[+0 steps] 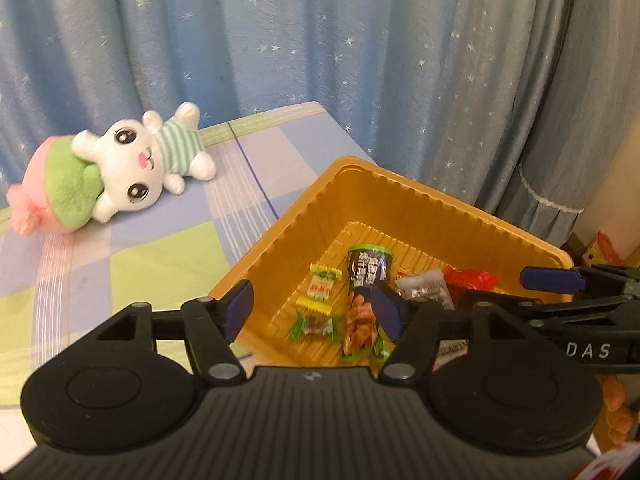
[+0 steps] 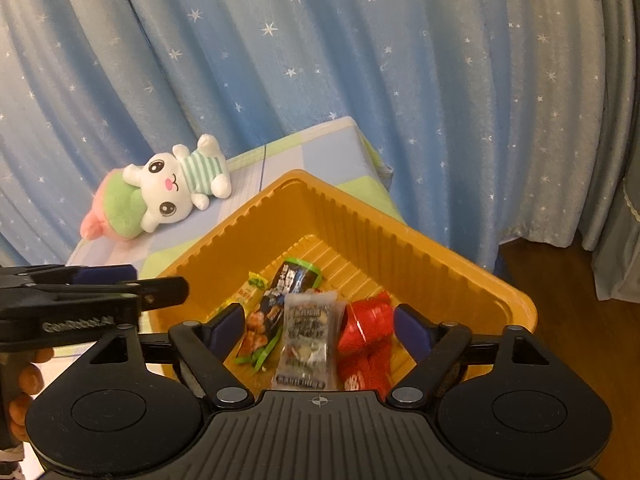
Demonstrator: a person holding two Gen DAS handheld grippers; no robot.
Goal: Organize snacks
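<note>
An orange plastic tray [image 1: 400,200] [image 2: 360,208] sits on a checked cloth. In it lie a dark packet with green edges [image 1: 366,280] [image 2: 276,300], a clear silver packet [image 1: 426,288] [image 2: 306,332], a red packet [image 1: 474,278] [image 2: 366,328] and small yellow-green candies [image 1: 322,286] [image 2: 252,286]. My left gripper [image 1: 312,304] hovers open over the tray's near left corner, holding nothing. Over the tray's near side my right gripper [image 2: 320,320] stands open, with the clear and red packets lying below and between its fingers, not pressed. Each gripper shows in the other's view: right gripper [image 1: 532,292], left gripper [image 2: 156,282].
A white plush rabbit [image 1: 140,164] [image 2: 172,192] lies on the checked cloth [image 1: 140,256] behind and left of the tray. A blue star-patterned curtain [image 1: 360,60] hangs close behind. Wooden floor [image 2: 560,272] shows to the right. A hand [image 2: 24,384] holds the left gripper's handle.
</note>
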